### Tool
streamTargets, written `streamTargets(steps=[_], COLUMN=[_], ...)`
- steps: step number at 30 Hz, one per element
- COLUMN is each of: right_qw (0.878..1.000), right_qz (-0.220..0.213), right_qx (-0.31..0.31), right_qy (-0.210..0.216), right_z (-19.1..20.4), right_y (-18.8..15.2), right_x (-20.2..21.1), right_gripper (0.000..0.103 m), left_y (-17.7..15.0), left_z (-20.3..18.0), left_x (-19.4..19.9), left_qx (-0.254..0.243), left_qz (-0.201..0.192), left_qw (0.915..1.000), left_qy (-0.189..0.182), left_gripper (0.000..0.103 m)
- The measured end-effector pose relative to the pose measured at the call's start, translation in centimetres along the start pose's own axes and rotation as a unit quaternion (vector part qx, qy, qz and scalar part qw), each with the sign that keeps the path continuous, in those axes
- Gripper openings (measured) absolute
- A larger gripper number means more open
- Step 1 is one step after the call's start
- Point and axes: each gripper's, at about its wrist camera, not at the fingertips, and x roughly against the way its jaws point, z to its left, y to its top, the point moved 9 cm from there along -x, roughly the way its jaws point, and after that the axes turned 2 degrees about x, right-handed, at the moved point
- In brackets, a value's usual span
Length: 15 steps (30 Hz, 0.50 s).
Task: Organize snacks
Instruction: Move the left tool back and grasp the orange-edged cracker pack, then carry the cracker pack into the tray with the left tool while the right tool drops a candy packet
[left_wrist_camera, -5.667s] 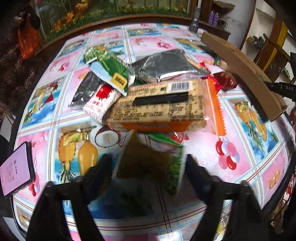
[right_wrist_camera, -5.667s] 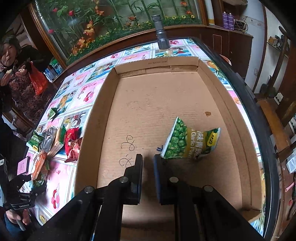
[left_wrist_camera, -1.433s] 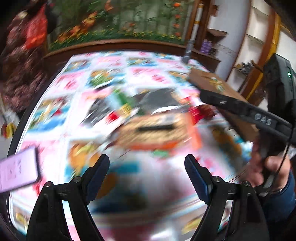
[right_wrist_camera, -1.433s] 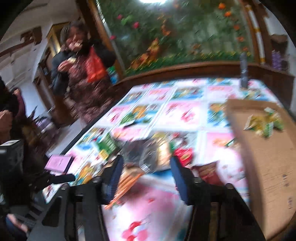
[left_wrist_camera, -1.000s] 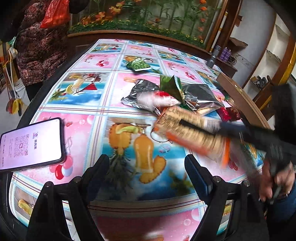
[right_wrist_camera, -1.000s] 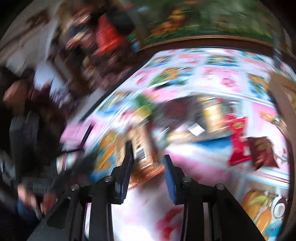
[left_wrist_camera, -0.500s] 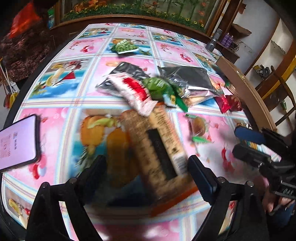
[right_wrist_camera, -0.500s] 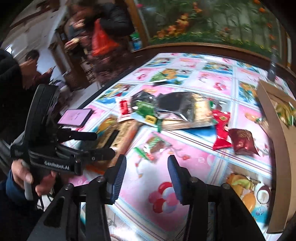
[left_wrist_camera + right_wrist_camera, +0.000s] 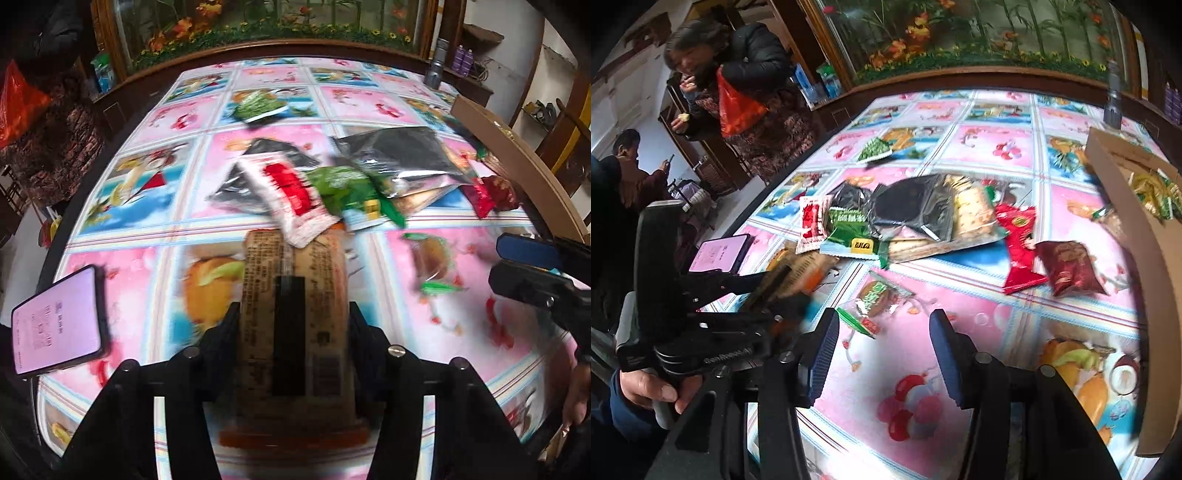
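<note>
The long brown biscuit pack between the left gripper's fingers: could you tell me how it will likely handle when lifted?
The biscuit pack looks boxy and straight-edged, so probably stiff. Its glossy film may slip. Gripped near one end, it may droop.

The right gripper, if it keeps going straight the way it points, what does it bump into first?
Probably the small clear-wrapped snack lying just ahead of the open right gripper, a little left of its line. If it misses that, it meets the tablecloth. Depth is hard to judge.
</note>
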Motion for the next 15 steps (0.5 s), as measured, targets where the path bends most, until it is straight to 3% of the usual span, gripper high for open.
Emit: streamTargets(steps=[6, 9, 11, 15], right_qw=[0.999, 0.997, 0.995, 0.994], right_qz=[0.036, 0.05, 0.049, 0.046], right_qx=[-0.021, -0.008, 0.011, 0.036], right_qy=[-0.017, -0.056, -0.09, -0.097], right_z=[0.9, 1.1, 1.0, 0.7], right_y=[0.5, 0.7, 0.7, 0.1], right_x=[-3.0, -4.5, -4.8, -4.1], right_gripper=[0.056, 0.056, 0.032, 0.031], left_y=[-0.6, -0.4, -0.4, -0.9], left_z=[0.8, 0.9, 0.9, 0.5], left_x=[0.6, 0.5, 0.4, 0.9], left_qx=[-0.01, -0.006, -0.006, -0.009], left_qz=[-0.006, -0.011, -0.015, -0.025], left_qw=[0.9999, 0.9999, 0.9999, 0.9996], left_qy=[-0.001, 0.002, 0.001, -0.013], left_gripper=[0.053, 0.055, 0.053, 0.053])
